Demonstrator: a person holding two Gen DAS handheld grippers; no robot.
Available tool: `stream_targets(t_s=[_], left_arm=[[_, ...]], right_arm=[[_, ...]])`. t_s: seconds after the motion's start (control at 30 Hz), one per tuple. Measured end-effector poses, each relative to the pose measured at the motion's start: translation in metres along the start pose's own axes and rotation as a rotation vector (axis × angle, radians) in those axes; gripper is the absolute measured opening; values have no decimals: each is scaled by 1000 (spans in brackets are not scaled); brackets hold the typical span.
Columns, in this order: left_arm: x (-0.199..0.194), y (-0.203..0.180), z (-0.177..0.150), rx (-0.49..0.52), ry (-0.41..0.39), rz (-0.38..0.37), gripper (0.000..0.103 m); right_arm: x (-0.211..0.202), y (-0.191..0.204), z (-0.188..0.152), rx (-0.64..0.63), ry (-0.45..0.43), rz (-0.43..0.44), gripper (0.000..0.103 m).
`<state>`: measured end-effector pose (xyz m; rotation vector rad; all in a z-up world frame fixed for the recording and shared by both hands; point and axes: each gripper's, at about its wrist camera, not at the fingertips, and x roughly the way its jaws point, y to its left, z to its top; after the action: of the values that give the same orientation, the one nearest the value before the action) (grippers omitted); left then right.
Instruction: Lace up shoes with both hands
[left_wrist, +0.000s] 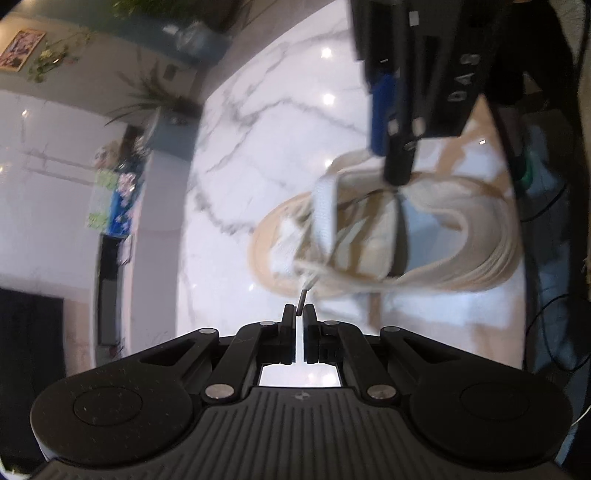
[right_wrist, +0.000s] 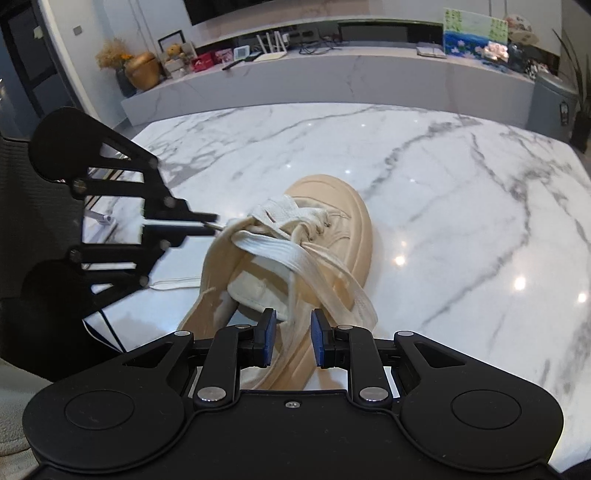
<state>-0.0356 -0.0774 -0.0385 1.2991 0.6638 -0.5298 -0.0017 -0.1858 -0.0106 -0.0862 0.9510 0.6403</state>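
A beige thick-soled shoe lies on the white marble table, toe pointing away from the right wrist camera. Wide cream laces cross loosely over its tongue. My left gripper is shut on the dark tip of a lace at the shoe's side; it also shows in the right wrist view at the shoe's left. My right gripper is open over the shoe's heel opening, with a lace strand passing just beyond its blue pads. It shows from above in the left wrist view.
A long marble counter with a vase, router, boxes and pictures runs behind the table. A dark chair stands at the table's left. Cables hang beside the table edge.
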Motion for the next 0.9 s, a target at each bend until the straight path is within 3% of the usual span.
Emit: stream_targets(t_s=[0.33, 0.63, 0.8, 0.9], left_arm=[[-19, 49, -28, -115, 124, 116, 2], [-30, 83, -56, -126, 248, 233, 0], [-36, 88, -65, -144, 272, 227, 0], [-39, 81, -60, -155, 231, 175, 0]], right_arm=[[-5, 0, -1, 8, -27, 19, 20], [-13, -4, -1, 29, -41, 14, 27], [-12, -2, 3, 20, -46, 25, 27], [-11, -1, 8, 5, -65, 7, 27]])
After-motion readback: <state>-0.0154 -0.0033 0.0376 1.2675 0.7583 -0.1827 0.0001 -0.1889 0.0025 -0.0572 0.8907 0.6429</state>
